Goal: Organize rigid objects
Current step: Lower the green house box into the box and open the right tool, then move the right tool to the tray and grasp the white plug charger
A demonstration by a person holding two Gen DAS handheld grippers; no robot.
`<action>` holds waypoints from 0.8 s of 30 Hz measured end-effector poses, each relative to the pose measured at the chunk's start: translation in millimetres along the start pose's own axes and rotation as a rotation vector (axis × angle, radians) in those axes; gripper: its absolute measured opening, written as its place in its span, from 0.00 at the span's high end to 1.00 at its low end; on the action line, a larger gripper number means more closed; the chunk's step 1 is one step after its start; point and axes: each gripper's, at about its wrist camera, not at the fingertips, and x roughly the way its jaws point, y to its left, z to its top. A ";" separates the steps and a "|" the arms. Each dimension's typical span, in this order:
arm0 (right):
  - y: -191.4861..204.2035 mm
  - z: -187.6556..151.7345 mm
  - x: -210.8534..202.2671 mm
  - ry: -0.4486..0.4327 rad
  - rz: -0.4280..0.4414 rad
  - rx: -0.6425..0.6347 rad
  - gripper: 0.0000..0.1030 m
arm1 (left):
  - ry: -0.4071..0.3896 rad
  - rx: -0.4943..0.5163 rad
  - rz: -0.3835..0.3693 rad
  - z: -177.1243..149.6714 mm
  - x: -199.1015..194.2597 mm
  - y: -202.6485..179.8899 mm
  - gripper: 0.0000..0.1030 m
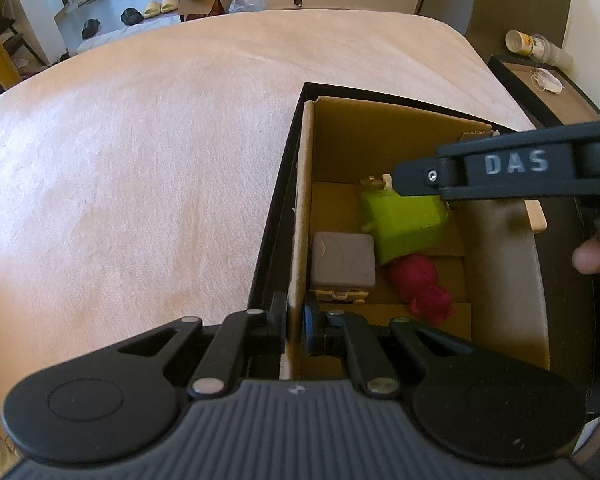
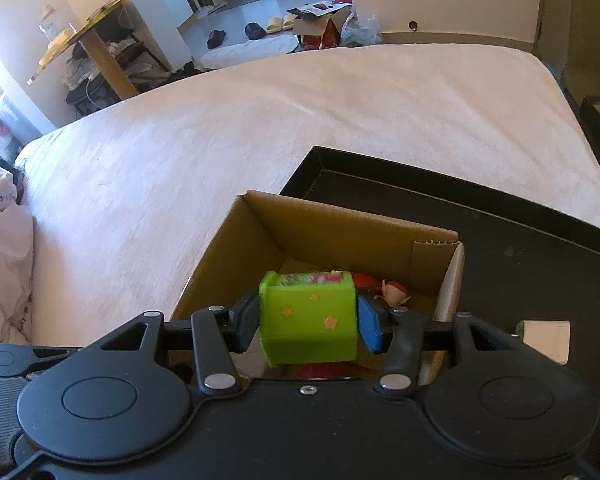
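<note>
Both fingers clamp: left gripper [image 1: 296,330] on cardboard box [image 1: 300,216] wall, right gripper [image 2: 308,326] on green box [image 2: 308,320].

Both wrist cameras look steeply down from close above the cardboard box [image 1: 380,152]. Each faces across the bed [image 2: 300,120] toward the far room. They share the box, the green block [image 2: 308,320] and the bed.

green box [image 2: 308,320] | star-dotted, upright | above cardboard box [image 2: 340,228], over other toys

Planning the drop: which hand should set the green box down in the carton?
Right. Its tongs already grip the green box above the carton; the left tongs are clamped on the carton's wall.
</note>
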 end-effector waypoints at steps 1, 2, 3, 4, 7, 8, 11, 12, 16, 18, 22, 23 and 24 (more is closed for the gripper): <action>-0.4 -0.5 -2.2 -0.004 0.008 -0.001 0.50 | 0.000 0.003 0.004 0.1 0.1 -0.4 0.93; -0.8 -1.2 -5.3 -0.011 0.016 -0.003 0.49 | 0.000 0.006 0.006 0.1 0.4 -0.7 0.93; -1.2 -1.5 -9.0 -0.021 0.018 -0.007 0.49 | 0.001 0.006 0.007 0.2 0.7 -1.0 0.93; -1.5 -1.9 -13.2 -0.033 0.018 -0.012 0.48 | 0.001 0.007 0.009 0.3 0.6 -1.2 0.93; -3.0 -3.1 -26.4 -0.054 0.020 -0.030 0.48 | 0.002 0.010 0.011 0.4 0.6 -1.9 0.93; -3.8 -3.7 -31.4 -0.061 0.020 -0.037 0.48 | 0.002 0.012 0.012 0.3 0.8 -2.0 0.93; -8.6 -5.7 -46.1 -0.079 0.013 -0.056 0.46 | 0.005 0.015 0.015 0.8 0.8 -3.2 0.93; -10.5 -6.2 -48.6 -0.081 0.011 -0.059 0.46 | 0.005 0.016 0.017 1.0 0.9 -3.6 0.93; -22.9 -11.0 -60.7 -0.086 0.000 -0.066 0.43 | 0.005 0.019 0.026 1.2 0.8 -5.9 0.93; -31.0 -12.8 -64.3 -0.088 -0.010 -0.061 0.43 | 0.007 0.008 0.025 1.3 0.6 -5.3 0.93; -48.6 -17.1 -71.7 -0.096 -0.022 -0.042 0.42 | 0.009 0.007 0.030 1.3 0.0 -5.5 0.92; -53.4 -18.8 -73.4 -0.099 -0.027 -0.036 0.42 | 0.009 0.012 0.035 1.2 -0.2 -6.5 0.92; -58.0 -19.7 -75.1 -0.102 -0.030 -0.029 0.42 | 0.010 0.014 0.038 1.3 -0.2 -7.3 0.92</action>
